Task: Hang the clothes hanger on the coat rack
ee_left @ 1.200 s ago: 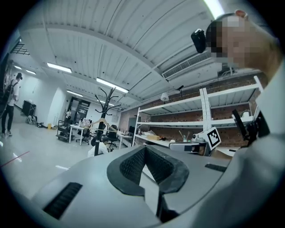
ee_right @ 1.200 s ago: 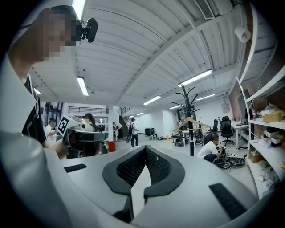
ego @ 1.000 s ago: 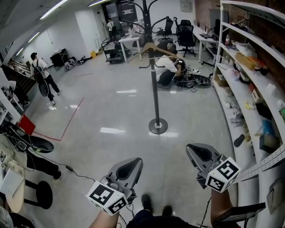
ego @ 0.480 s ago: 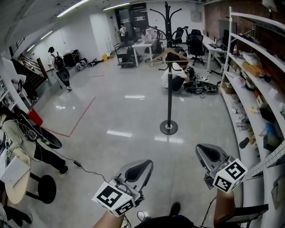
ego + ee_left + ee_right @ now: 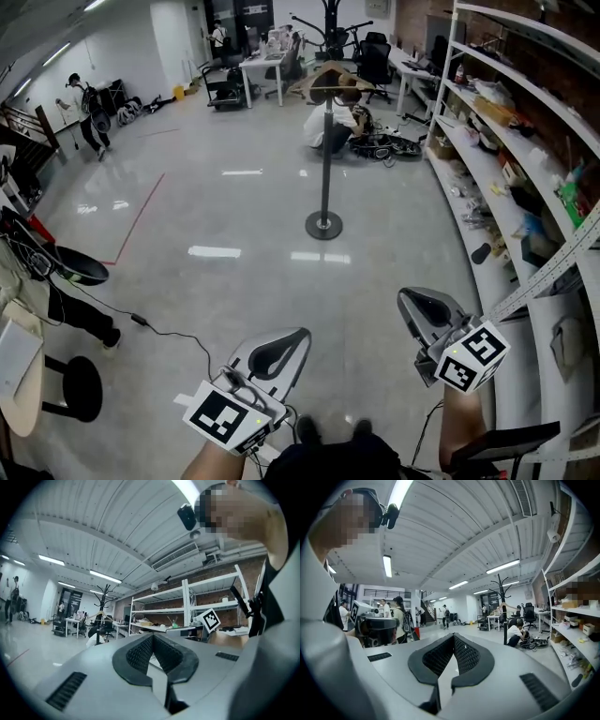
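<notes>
The black coat rack [image 5: 326,155] stands on the glossy floor several steps ahead, with a wooden clothes hanger [image 5: 330,75] hung on an upper hook. Neither gripper is near it. My left gripper [image 5: 284,339] is held low at the bottom centre, shut and empty. My right gripper [image 5: 418,300] sits low at the bottom right, also shut with nothing in it. In the left gripper view the coat rack [image 5: 103,609] and the hanger [image 5: 95,616] show small beyond the left gripper [image 5: 152,637]. The right gripper view shows the rack [image 5: 505,613] and hanger [image 5: 504,605] past the right gripper [image 5: 453,637].
White shelving [image 5: 511,178] full of odds and ends runs along the right. A person [image 5: 336,122] crouches behind the rack beside tangled cables [image 5: 384,147]. A black cable [image 5: 155,326] and a stool [image 5: 73,389] lie at the left. Desks [image 5: 262,64] and chairs stand at the back.
The head view has swung, so the rack now sits slightly left and higher in the picture. The hanger stays on the rack. Both grippers stay low and shut.
</notes>
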The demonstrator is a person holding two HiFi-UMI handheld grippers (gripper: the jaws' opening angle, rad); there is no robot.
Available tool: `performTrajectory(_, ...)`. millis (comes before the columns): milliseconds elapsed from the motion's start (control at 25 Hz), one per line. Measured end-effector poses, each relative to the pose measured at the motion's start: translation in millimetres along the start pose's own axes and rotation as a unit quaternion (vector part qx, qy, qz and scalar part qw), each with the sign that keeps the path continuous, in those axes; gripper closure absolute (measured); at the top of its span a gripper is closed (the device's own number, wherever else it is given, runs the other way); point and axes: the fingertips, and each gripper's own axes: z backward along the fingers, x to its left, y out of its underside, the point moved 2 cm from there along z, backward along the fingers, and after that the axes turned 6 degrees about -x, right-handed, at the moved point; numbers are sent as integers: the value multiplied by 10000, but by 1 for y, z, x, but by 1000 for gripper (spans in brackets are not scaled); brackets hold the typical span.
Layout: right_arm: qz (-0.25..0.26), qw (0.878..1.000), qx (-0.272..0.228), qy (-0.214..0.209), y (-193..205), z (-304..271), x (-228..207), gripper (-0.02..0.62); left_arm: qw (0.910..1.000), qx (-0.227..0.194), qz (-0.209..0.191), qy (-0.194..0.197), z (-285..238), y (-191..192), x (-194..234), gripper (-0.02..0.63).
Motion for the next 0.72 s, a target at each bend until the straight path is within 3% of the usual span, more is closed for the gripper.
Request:
performTrajectory(360,123,9998,-120,31,-22,70,3,588,9994,-228,13,255,-10,-22,-71,606)
performTrajectory(720,113,9996,-263,46,-32,139,-10,588,9991,42,20,429,-27,-18,-142,606)
